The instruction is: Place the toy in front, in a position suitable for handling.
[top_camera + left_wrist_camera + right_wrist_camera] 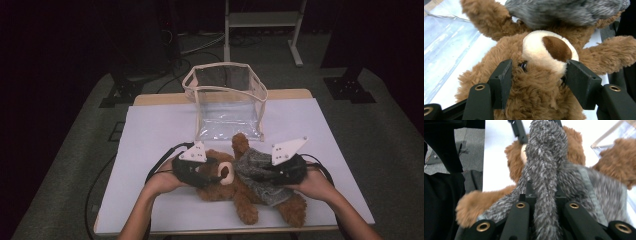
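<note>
Left hand-held gripper (pixel 537 77) jaws w/ teddy bear's (pixel 235 187) head between, pressing fur; right hand-held gripper (pixel 543 195) pinched tight on its grey furry garment (pixel 546 165). Bear lies on table (pixel 150 135), near clear bag (pixel 227 100).

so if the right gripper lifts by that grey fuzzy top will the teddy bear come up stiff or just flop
Probably flop. The teddy bear is soft plush with limbs splayed loosely, so they would likely dangle. The grey fuzzy garment is bunched into a fold between the right gripper jaws, so the fabric may stretch or ride up before the bear follows. It looks light for its size.
</note>
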Demonstrator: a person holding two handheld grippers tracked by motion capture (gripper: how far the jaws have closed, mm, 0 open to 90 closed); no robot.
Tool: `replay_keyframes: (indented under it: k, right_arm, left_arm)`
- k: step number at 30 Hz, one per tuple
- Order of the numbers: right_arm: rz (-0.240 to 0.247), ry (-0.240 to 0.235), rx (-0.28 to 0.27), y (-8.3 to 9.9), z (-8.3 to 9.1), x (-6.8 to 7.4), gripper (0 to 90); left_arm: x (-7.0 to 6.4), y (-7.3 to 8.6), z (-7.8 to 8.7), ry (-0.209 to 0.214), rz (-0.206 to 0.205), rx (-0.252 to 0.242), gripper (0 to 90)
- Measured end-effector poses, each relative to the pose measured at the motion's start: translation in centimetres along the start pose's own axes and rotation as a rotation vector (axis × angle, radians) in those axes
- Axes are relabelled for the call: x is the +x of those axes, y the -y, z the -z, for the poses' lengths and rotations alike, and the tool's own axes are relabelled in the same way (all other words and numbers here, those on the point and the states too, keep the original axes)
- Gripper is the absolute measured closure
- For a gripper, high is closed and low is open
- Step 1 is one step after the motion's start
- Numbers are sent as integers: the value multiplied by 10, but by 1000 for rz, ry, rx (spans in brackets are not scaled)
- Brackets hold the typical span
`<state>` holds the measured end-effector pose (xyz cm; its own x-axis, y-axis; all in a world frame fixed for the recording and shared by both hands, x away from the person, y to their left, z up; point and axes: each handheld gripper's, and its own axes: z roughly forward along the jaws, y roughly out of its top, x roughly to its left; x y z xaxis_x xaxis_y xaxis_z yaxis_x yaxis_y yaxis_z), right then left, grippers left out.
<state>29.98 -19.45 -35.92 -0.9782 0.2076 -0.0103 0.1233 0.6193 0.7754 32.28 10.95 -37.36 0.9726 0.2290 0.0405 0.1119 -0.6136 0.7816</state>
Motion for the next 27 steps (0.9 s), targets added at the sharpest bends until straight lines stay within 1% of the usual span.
replay_keyframes:
  k: [2,4,6,9,11,16,17,18,19,20,21,24,25,26,27]
  right_arm:
    - [-6,18,-5,8,5,3,799]
    - [-13,38,-10,15,9,4,800]
    - [-5,57,-4,18,11,3,801]
    - [-7,69,4,19,10,-2,803]
    - [-11,78,8,18,8,-10,803]
    - [-37,72,8,18,6,-27,805]
    - [-37,72,8,18,6,-27,805]
    - [-42,71,10,18,5,-32,805]
    - [-42,73,11,18,5,-33,805]
    - [-44,72,12,17,4,-35,805]
    - [-48,71,14,17,4,-37,805]
    - [-61,72,10,14,3,-39,805]
    - [-63,74,10,14,3,-38,804]
    - [-70,73,0,12,4,-37,804]
    - [-75,73,-9,10,5,-35,803]
  left_arm:
    - [0,-1,0,-4,3,-4,389]
    - [0,-2,1,-5,-5,0,390]
    - [0,-1,1,0,-11,8,389]
    - [-1,0,1,2,-14,24,379]
    - [-1,1,0,0,-12,29,375]
    - [-1,3,-3,5,4,23,376]
    - [-1,3,-3,5,4,23,377]
    - [-1,3,-4,4,13,19,377]
    - [-1,4,-4,4,12,22,377]
    - [-1,4,-5,1,20,18,377]
    - [-1,4,-5,1,20,18,376]
    - [-1,4,-7,-25,33,20,383]
    - [-1,4,-7,-25,33,20,388]
    - [1,4,-9,-42,50,16,394]
    - [2,4,-9,-49,53,18,398]
